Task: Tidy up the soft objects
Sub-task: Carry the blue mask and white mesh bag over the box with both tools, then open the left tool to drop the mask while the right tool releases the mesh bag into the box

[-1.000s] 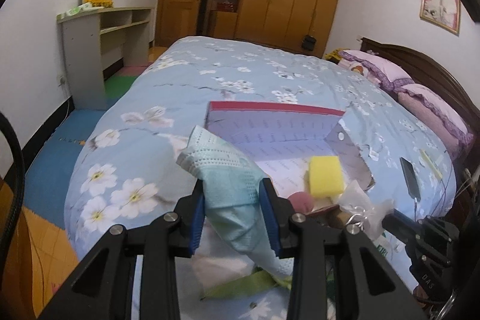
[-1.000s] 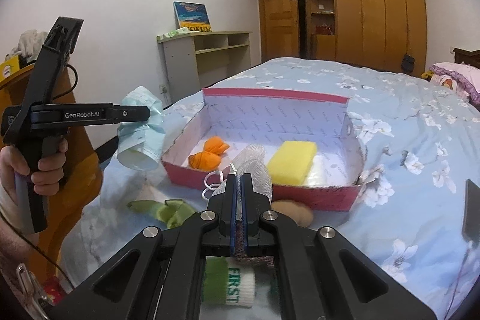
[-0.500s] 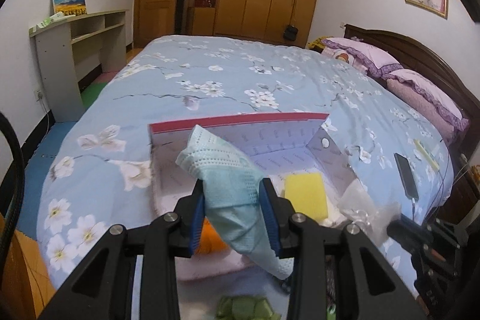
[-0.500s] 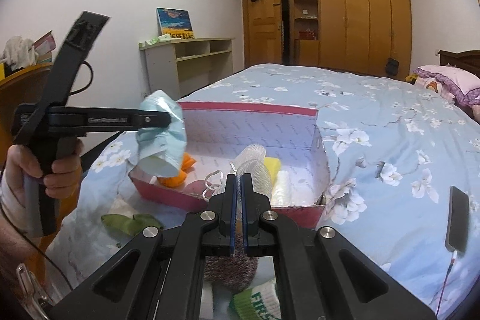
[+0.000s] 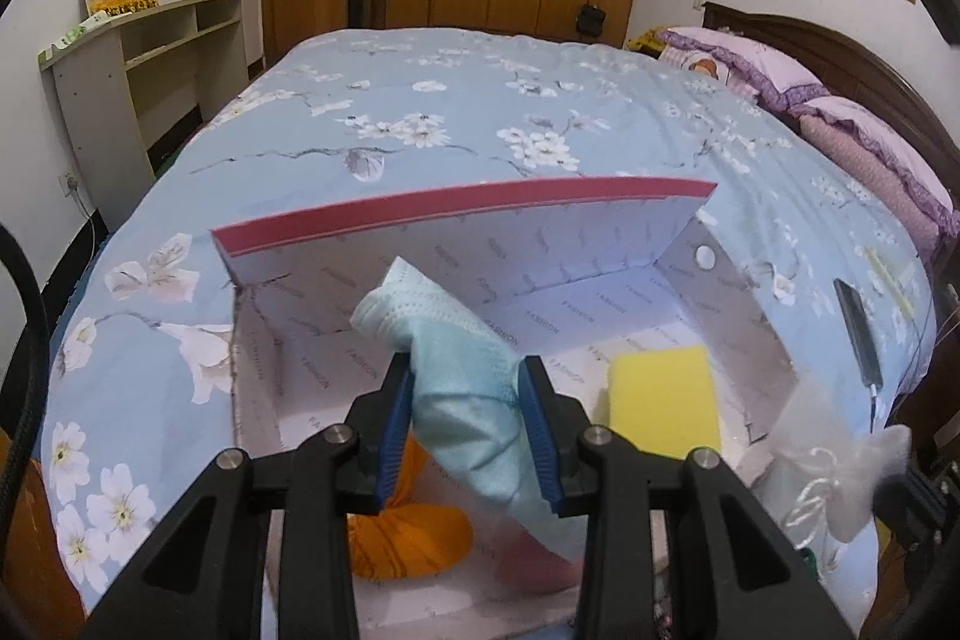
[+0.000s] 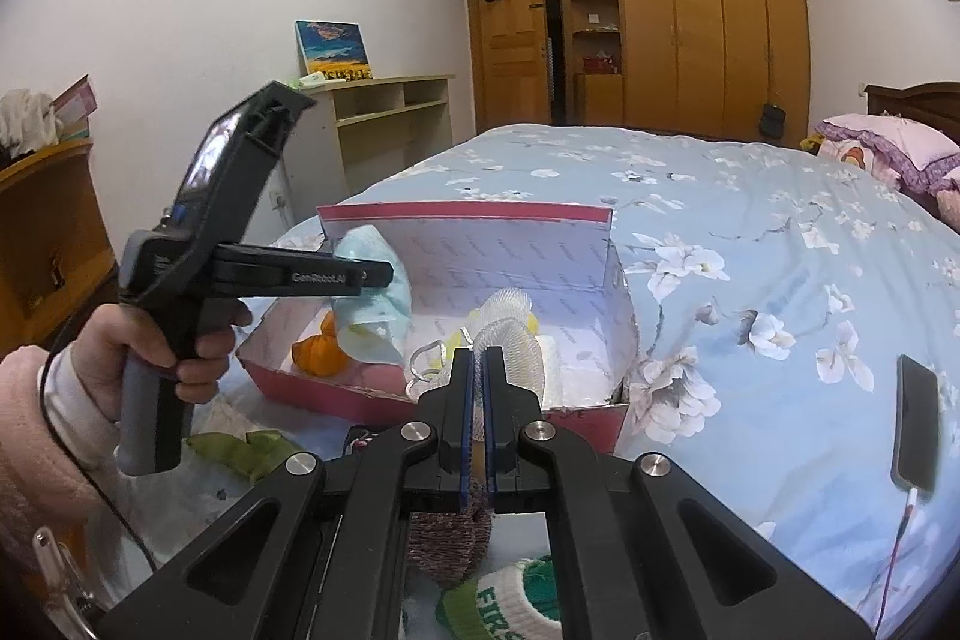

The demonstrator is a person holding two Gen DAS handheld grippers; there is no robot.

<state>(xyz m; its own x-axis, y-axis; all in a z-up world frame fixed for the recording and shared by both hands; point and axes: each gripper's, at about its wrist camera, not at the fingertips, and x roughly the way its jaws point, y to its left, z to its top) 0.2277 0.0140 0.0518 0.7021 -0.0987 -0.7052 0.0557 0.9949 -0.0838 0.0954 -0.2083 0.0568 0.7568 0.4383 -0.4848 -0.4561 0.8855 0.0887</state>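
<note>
Left claw point(image 5: 468, 424) clamped on a face mask point(image 5: 444, 340), held at frame centre over the box point(image 5: 462, 202) for dropping in; right claw point(image 6: 478, 400) pinched together on white mesh point(image 6: 507, 334), ready next

"FASHION" inside box point(image 5: 540, 274), "GenRobot.AI" on tongs point(image 6: 360, 277)

Black tongs point(image 5: 468, 388), blue ribbed pads point(image 5: 396, 430), silver screws; pink fleece sleeve point(image 6: 24, 436).

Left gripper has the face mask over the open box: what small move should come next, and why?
Probably open the left gripper and let the face mask drop. It hangs pinched between the pads above the pink box, over bare floor beside the orange cloth and yellow sponge, so it should land inside. The right gripper can keep its white mesh.
</note>
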